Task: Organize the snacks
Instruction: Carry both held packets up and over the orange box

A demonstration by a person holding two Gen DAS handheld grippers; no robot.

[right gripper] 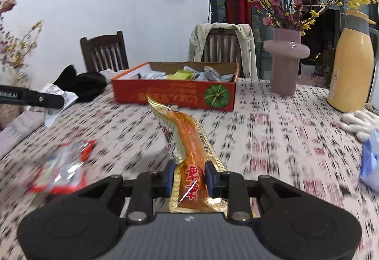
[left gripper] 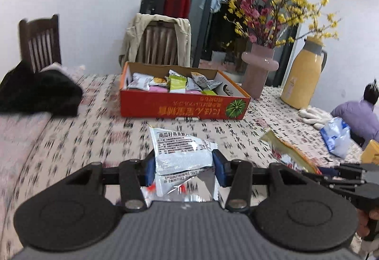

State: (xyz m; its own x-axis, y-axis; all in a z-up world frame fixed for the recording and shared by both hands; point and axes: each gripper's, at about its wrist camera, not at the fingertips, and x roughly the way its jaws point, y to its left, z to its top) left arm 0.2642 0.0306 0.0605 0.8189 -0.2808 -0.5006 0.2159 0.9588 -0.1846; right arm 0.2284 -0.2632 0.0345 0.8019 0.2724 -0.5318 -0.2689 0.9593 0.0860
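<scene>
Snacks mostly lie in the box (left gripper: pixel 182 103) at 12 o'clock. Left gripper (left gripper: pixel 182 166) clenches a silver packet (left gripper: pixel 180 151), right gripper (right gripper: pixel 188 177) an orange one (right gripper: pixel 189 156) — both unboxed; one packet (right gripper: pixel 61 165) remains at 9 o'clock.

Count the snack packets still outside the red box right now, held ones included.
3. A silver packet in the left gripper, an orange packet in the right gripper, and a clear red-edged packet on the tablecloth. Others may be hidden.
</scene>
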